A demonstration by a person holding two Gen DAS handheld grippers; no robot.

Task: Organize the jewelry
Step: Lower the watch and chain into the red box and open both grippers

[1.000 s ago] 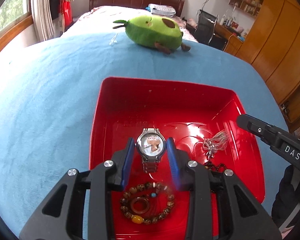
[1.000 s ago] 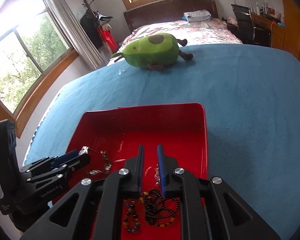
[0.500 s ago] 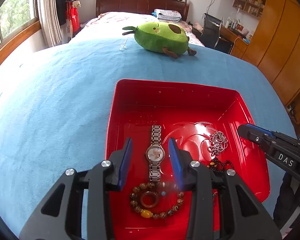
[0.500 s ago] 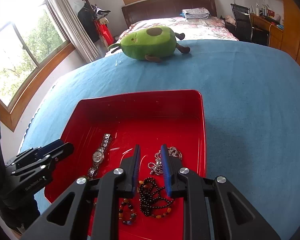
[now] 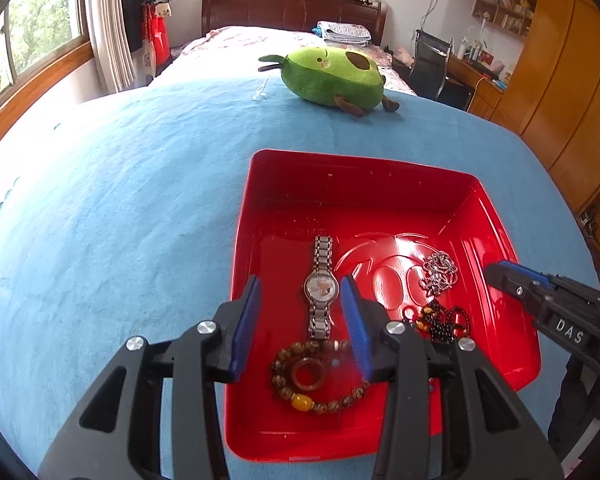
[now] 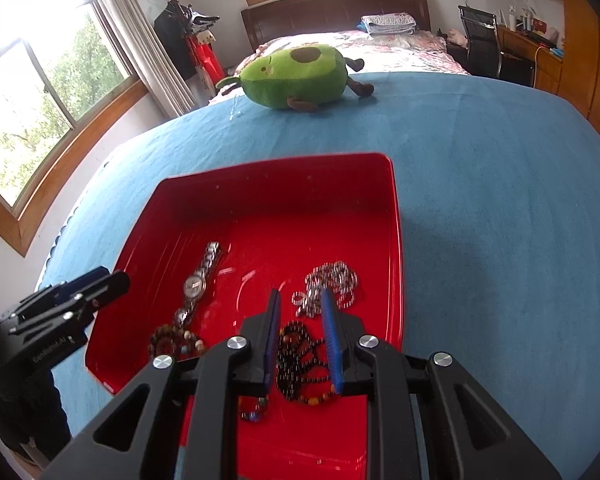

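Note:
A red tray (image 5: 496, 216) on the blue bedspread holds all the jewelry. A silver watch (image 5: 320, 288) lies flat in it, with a brown bead bracelet (image 5: 316, 378) nearer me. A silver chain (image 5: 438, 272) and a black bead necklace (image 5: 446, 322) lie to the right. My left gripper (image 5: 300, 284) hovers above the watch; its jaws are opening and the pads touch nothing. My right gripper (image 6: 301, 296) hangs over the silver chain (image 6: 328, 284) and black bead necklace (image 6: 300, 360), narrowly open and holding nothing. The watch (image 6: 196, 284) lies to its left.
A green avocado plush toy (image 5: 332, 76) lies on the bedspread beyond the tray. Past it are a bed, a desk with a chair and wooden wardrobes at the right. Windows line the left wall.
The left gripper has drawn back from the watch and its jaws have widened; the watch now lies flat in the tray. The right gripper has also backed away from the chain.

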